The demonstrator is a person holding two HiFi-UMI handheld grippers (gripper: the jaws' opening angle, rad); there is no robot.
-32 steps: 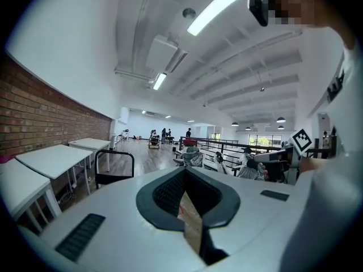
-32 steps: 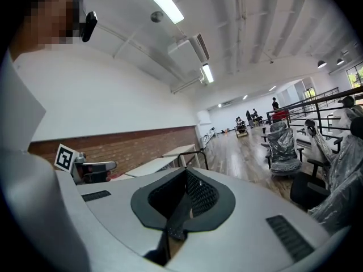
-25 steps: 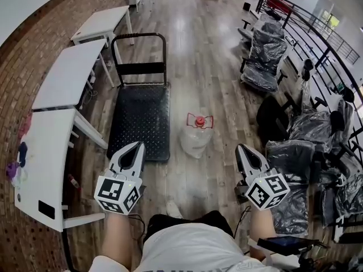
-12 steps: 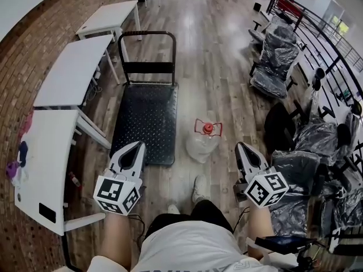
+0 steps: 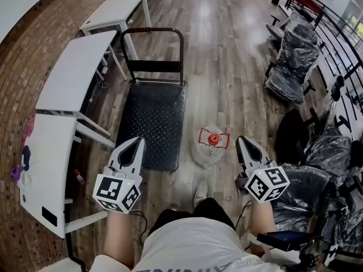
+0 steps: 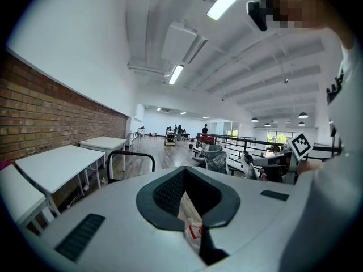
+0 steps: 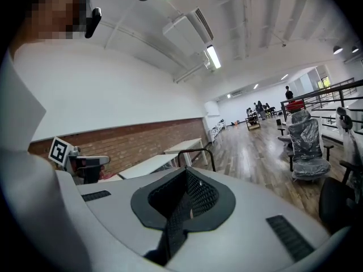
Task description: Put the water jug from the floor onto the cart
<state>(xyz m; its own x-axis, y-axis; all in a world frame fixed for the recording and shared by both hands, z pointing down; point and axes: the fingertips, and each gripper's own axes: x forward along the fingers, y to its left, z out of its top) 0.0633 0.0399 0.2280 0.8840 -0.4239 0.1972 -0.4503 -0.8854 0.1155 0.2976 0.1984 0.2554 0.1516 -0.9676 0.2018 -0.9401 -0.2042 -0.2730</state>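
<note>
While water jug [image 5: 210, 146] stands on floor [image 5: 227, 67], cart [image 5: 152, 120] beside

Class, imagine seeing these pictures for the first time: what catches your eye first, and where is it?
A clear jug with a red cap stands on the wood floor, seen from above between the left hand-held gripper and the right hand-held gripper. Just left of it lies a black cart.
</note>
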